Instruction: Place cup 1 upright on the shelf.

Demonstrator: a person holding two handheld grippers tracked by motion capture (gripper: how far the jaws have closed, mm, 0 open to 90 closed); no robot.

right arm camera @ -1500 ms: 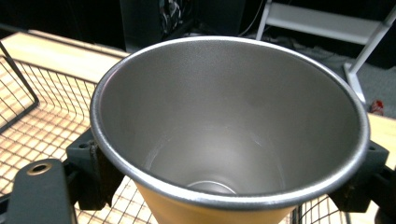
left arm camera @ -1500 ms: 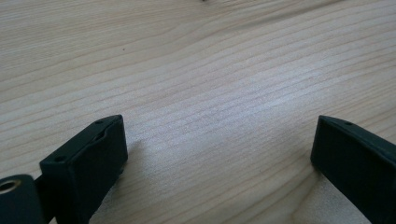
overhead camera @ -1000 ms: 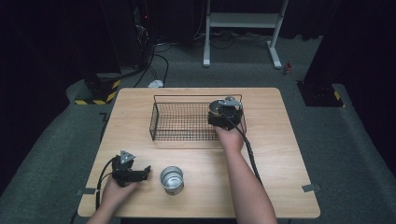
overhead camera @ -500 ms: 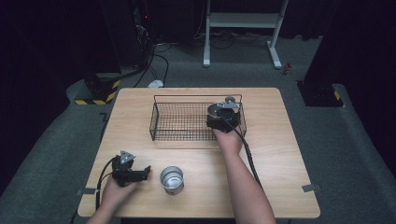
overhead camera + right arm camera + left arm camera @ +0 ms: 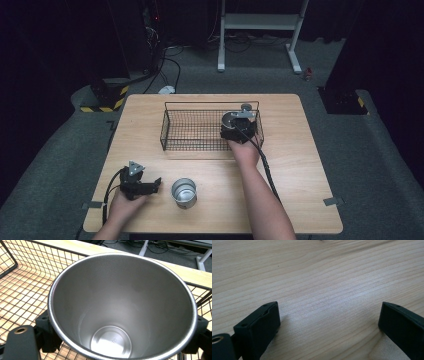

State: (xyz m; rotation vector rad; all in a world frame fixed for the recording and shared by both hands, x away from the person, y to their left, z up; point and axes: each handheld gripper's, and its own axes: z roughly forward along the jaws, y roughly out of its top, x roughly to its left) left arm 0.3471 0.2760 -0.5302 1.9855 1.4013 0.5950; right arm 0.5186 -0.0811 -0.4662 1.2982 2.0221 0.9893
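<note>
Item: steel cup point(image 5: 122, 307), held. Clamped from outside between the two black jaws of the right claw point(image 5: 236, 126), one jaw on each flank just under the rim; mouth faces the claw's own camera, base points away and downward. Sits over the right end of the wire basket point(image 5: 172, 127), mesh floor visible past and below the cup on both sides of the claw. Whether the base already rests on the mesh cannot be told.

Item: second steel cup point(image 5: 184, 192). Upright on the wooden table point(image 5: 300, 165), just beside the tips of the left claw point(image 5: 156, 185), apart from them.

Item: left claw. Jaws spread wide, nothing between them, bare wood under and ahead of the tips; lies low at the table.

Step in hand, as judged: setting the held cup down inside the basket.

Handling notes:
- Lower straight along the cup's axis until the base meets the mesh; smooth tapered steel may slip through the pads if tilted
- Keep the outer jaw off the basket's end wall, which stands near it
- Spread the jaws only once the cup bears its own weight, then draw back upward, clear of the rim
- Wire floor is uneven; a cup let go early may tip
</note>
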